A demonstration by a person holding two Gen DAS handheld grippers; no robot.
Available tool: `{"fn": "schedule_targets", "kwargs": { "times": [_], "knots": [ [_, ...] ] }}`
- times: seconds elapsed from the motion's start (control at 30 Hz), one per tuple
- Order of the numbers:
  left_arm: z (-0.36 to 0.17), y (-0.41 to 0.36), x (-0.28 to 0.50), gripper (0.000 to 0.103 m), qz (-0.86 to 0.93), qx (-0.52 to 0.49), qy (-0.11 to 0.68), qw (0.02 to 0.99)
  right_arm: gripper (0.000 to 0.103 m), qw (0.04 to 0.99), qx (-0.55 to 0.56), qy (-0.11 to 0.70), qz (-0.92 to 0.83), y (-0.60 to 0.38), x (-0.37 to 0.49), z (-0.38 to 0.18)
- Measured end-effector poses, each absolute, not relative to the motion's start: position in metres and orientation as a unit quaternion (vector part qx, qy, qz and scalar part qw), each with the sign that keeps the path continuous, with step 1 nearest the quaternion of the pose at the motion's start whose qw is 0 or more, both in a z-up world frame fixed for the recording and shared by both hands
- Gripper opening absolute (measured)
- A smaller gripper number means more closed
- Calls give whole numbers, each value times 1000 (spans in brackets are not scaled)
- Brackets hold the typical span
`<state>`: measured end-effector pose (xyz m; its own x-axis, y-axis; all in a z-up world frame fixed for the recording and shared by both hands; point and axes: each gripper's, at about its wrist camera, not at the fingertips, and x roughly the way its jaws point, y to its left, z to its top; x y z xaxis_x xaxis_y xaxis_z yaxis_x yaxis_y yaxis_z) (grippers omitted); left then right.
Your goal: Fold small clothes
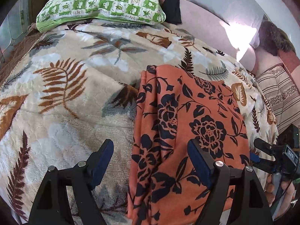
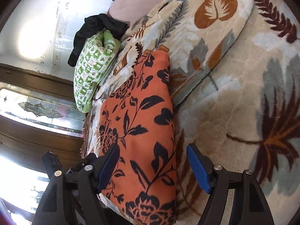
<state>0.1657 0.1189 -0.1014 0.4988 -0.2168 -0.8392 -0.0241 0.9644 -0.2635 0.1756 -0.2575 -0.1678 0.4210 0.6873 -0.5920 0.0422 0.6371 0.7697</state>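
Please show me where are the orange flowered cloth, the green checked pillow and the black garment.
orange flowered cloth [image 1: 187,123]: left wrist view, its flat middle.
green checked pillow [image 1: 101,1]: left wrist view, its top face.
black garment [image 2: 101,26]: right wrist view, its crumpled upper part.

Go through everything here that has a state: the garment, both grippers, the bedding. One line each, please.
Orange floral cloth: folded lengthwise, lying flat on the blanket, not gripped.
Left hand-held gripper: open, straddling the cloth's left edge.
Right hand-held gripper: open, straddling the cloth's right edge.
Leaf-print blanket: spread over the bed, one corner folded back.
Green checked pillow: resting on the blanket's far end.
Black garment: crumpled beside the pillow.
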Motion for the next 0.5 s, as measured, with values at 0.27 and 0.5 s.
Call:
{"fn": "schedule_targets", "kwargs": {
  "times": [0.27, 0.5],
  "knots": [
    [-101, 121, 163, 81, -61, -124, 493, 859, 77, 772, 357, 486, 203, -260, 164, -160],
    [-90, 128, 150, 81, -63, -134, 483, 863, 77, 756, 366, 501, 209, -256, 161, -167]
  ]
}}
